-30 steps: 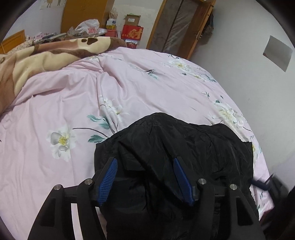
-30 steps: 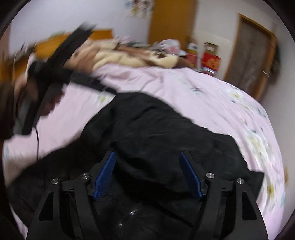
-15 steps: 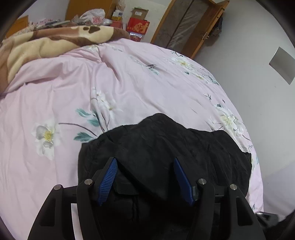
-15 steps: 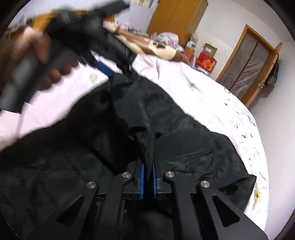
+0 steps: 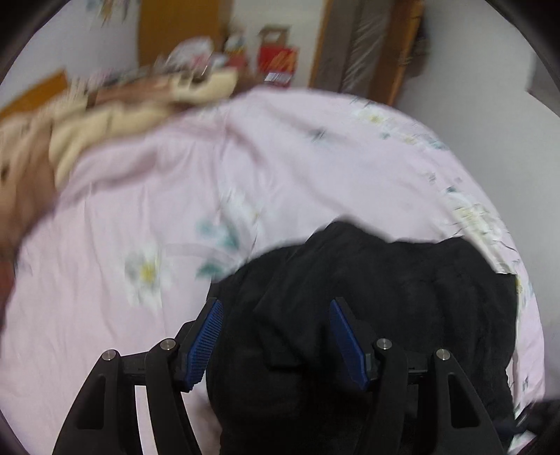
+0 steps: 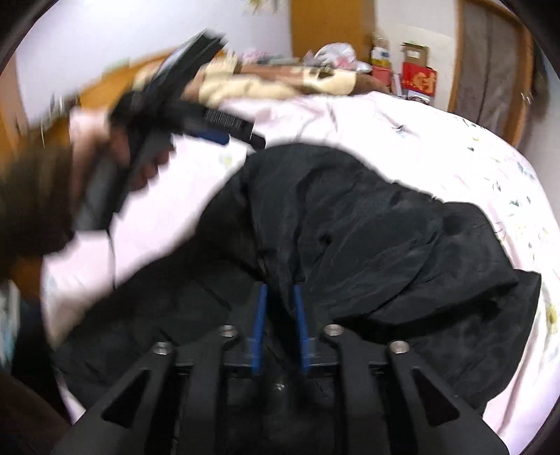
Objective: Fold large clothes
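A large black jacket (image 5: 385, 297) lies crumpled on the pink floral bed cover (image 5: 245, 168). It also shows in the right wrist view (image 6: 367, 224). My left gripper (image 5: 276, 308) is open, its blue pads wide apart above the jacket's near edge. In the right wrist view the left gripper (image 6: 224, 136) is held up at the left, blurred, above the cover. My right gripper (image 6: 280, 294) has its blue pads nearly together with a fold of the black jacket between them.
A brown and cream blanket (image 5: 87, 129) lies bunched at the head of the bed. Boxes and bags (image 6: 413, 73) stand by a wooden wardrobe (image 6: 329, 28) and door (image 5: 364, 49) behind. A white wall (image 5: 490, 98) runs along the bed's right side.
My left gripper has lifted and swung away from the jacket, still open. My right gripper, open a second ago, closed on a jacket fold and now holds it with its pads slightly wider.
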`<state>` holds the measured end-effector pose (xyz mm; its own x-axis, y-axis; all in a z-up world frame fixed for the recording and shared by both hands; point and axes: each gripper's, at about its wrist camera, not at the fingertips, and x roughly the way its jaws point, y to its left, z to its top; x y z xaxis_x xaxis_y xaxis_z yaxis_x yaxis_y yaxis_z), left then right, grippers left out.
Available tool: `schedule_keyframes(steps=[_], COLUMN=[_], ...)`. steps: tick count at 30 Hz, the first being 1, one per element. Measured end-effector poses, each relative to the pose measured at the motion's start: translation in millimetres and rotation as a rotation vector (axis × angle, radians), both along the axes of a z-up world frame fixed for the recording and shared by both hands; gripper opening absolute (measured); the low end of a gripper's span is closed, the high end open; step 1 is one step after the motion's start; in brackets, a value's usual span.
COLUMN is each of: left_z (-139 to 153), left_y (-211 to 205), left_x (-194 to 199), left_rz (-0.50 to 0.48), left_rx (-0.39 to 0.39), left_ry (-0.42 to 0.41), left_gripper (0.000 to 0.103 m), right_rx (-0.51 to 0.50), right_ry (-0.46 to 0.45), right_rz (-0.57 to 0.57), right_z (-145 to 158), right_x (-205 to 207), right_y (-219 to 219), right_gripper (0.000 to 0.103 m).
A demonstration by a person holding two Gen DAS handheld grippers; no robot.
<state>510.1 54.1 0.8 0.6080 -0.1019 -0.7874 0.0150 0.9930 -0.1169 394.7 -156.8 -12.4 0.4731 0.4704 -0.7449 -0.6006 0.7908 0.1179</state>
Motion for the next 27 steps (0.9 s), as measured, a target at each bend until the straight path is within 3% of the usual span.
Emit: schedule_keyframes(steps=[2, 4, 6, 9, 13, 17, 22, 24, 27], left_z=[14.0, 18.9, 13.0, -11.7, -51.6, -67.7, -89.4, -100.1, -108.0], left_y=[-14.1, -36.4, -52.1, -69.4, -68.1, -59.4, -57.5, -57.0, -60.8], left_x=[1.2, 3.8, 5.7, 7.6, 11.2, 8.8, 3.0, 1.4, -2.1], left_rz=[-0.033, -0.074, -0.098, -0.121, -0.119, -0.149, -0.148, -0.132, -0.121], left_rx=[-0.032, -0.049, -0.044, -0.027, 0.041, 0.007, -0.014, -0.028, -0.007], left_ry=[-0.028, -0.038, -0.028, 0.033, 0.096, 0.077, 0.059, 0.049, 0.035], left_gripper=[0.063, 0.063, 0.063, 0.063, 0.063, 0.063, 0.065, 0.065, 0.065], right_rx=[0.031, 0.039, 0.04, 0.04, -0.066, -0.091, -0.15, -0.122, -0.146], right_ry=[-0.035, -0.08, -0.1, -0.051, -0.036, 0.041, 0.014, 0.014, -0.005], right_rz=[-0.062, -0.182, -0.292, -0.418, -0.461, -0.478, -0.457, -0.473, -0.476], right_z=[23.8, 37.5, 38.5, 22.3, -15.1, -55.6, -79.3, -84.5, -95.6], right_x=[5.6, 27.6, 51.9, 79.9, 87.1, 88.7, 79.5, 79.8, 72.3], right_y=[-12.1, -23.6, -29.1, -36.6, -39.9, -59.6, -63.0, -68.9, -66.6], right_gripper=[0.036, 0.053, 0.054, 0.054, 0.054, 0.054, 0.054, 0.054, 0.054])
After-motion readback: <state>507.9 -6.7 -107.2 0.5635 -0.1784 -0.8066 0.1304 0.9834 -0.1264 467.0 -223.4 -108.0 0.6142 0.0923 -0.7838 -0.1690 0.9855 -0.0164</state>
